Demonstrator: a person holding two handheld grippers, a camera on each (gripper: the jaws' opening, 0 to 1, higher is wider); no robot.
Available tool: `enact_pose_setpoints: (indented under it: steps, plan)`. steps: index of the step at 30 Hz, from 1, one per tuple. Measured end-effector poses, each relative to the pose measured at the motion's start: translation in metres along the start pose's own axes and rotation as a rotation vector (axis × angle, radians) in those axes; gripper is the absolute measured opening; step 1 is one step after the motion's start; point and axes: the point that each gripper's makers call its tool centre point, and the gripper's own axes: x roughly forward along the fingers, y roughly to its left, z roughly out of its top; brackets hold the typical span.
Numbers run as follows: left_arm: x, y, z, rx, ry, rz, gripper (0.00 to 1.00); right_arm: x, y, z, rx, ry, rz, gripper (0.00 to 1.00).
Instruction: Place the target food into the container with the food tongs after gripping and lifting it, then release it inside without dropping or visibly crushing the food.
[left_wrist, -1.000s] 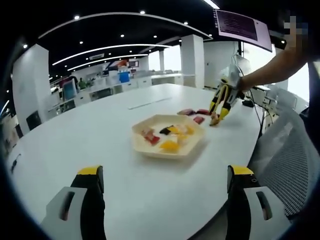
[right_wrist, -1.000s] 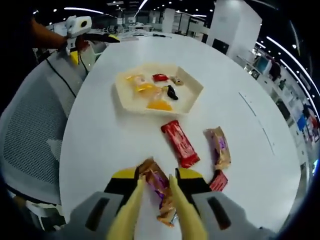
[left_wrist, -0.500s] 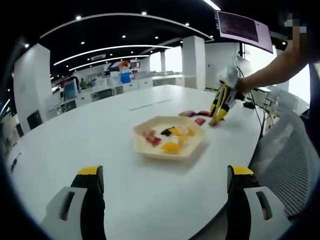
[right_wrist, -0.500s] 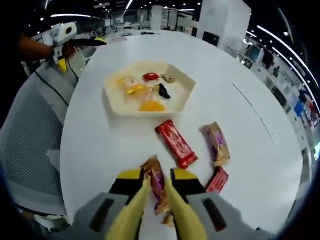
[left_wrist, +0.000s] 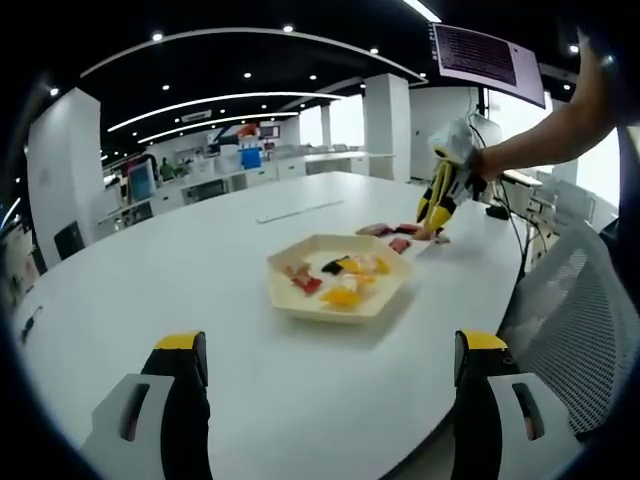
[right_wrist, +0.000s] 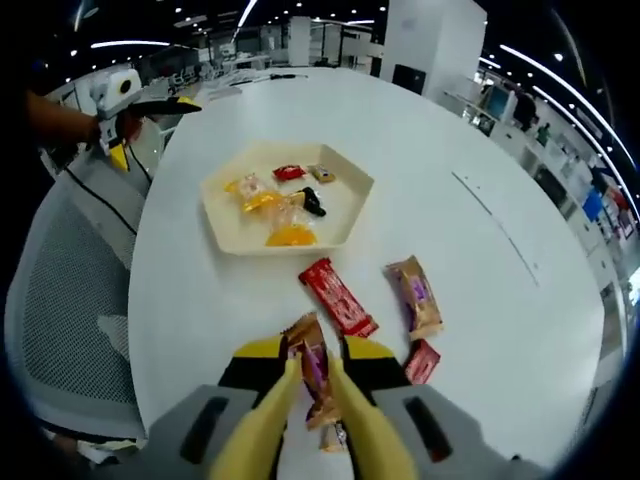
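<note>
My right gripper (right_wrist: 316, 356) is shut on yellow food tongs (right_wrist: 268, 420). The tongs pinch a brown and purple wrapped snack (right_wrist: 305, 338) held a little above the white table (right_wrist: 470, 250). The same snack (left_wrist: 432, 236) hangs from the tongs (left_wrist: 438, 205) beside the far edge of the tray in the left gripper view. A cream hexagonal tray (right_wrist: 347, 192) ahead holds several small wrapped sweets. My left gripper (left_wrist: 330, 345) is open with nothing in it, low over the table, with that tray (left_wrist: 290, 300) ahead of it.
A red bar (right_wrist: 337, 297), a brown and purple snack (right_wrist: 415, 297) and a small red snack (right_wrist: 422, 360) lie on the table between the tongs and the tray. A grey mesh chair (right_wrist: 60, 320) stands at the table's edge. A person's arm (left_wrist: 540, 135) holds the right gripper.
The right gripper has risen from the table with the snack held in the tongs. The left gripper has stayed still and open.
</note>
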Motion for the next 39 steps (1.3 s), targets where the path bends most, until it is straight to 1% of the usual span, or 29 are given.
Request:
enact_pose_setpoints:
  steps: [10, 16, 21, 25, 32, 39]
  plan:
    - [-0.001, -0.001, 0.002, 0.004, -0.01, -0.001, 1.0, -0.006, -0.002, 0.005, -0.002, 0.001, -0.008, 0.2]
    - [-0.001, -0.001, 0.003, 0.004, -0.014, 0.0, 1.0, -0.011, -0.008, 0.011, 0.004, 0.003, -0.022, 0.2]
    - [-0.001, -0.002, 0.003, 0.009, -0.014, -0.004, 1.0, -0.016, -0.012, 0.022, 0.004, 0.001, -0.034, 0.2]
    - [-0.001, -0.003, 0.003, 0.014, -0.016, -0.007, 1.0, -0.019, -0.011, 0.034, -0.011, 0.001, -0.033, 0.2]
    - [-0.001, -0.003, 0.004, 0.016, -0.02, -0.01, 1.0, -0.019, -0.014, 0.053, -0.038, 0.002, -0.031, 0.2]
    - [-0.001, -0.003, 0.005, 0.018, -0.023, -0.008, 1.0, -0.015, -0.017, 0.079, -0.065, -0.007, -0.028, 0.2]
